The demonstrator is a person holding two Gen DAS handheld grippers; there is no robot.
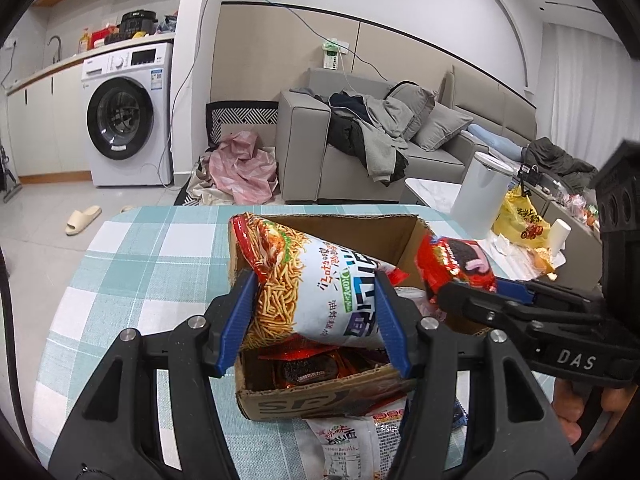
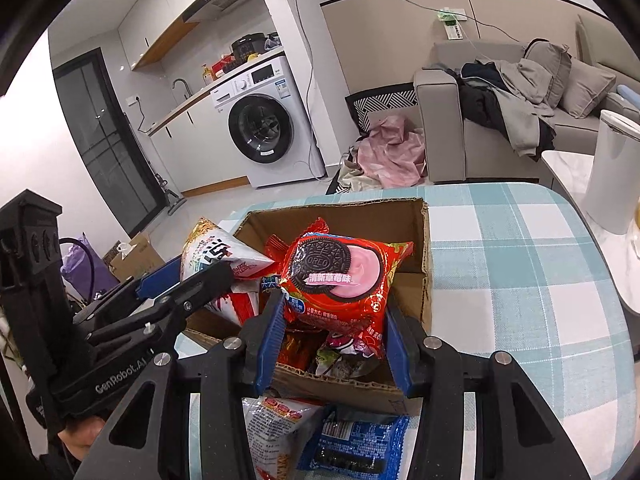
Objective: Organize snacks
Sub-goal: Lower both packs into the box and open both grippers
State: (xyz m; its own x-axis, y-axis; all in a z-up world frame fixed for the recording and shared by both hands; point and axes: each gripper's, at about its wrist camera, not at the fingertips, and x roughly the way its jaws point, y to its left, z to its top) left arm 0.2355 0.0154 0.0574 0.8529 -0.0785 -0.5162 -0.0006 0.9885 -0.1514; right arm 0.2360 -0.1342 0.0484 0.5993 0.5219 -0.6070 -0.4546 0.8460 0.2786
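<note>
An open cardboard box [image 1: 344,232] [image 2: 416,292] stands on the checked table. My left gripper [image 1: 316,312] is shut on a white noodle-snack bag [image 1: 316,280] and holds it over the box's left side; the bag also shows in the right wrist view [image 2: 216,252]. My right gripper [image 2: 334,332] is shut on a red Oreo pack [image 2: 340,280] above the box; that pack shows in the left wrist view [image 1: 452,260]. Several snack packets [image 2: 340,356] lie inside the box. A white snack bag [image 1: 352,440] [image 2: 276,424] and a blue packet [image 2: 356,448] lie on the table in front of the box.
The table has a teal and white checked cloth [image 1: 152,264] [image 2: 520,260]. A white bin [image 1: 480,196] and a yellow bag [image 1: 520,220] stand to the right. A sofa [image 1: 360,152] with clothes and a washing machine [image 1: 128,116] are behind.
</note>
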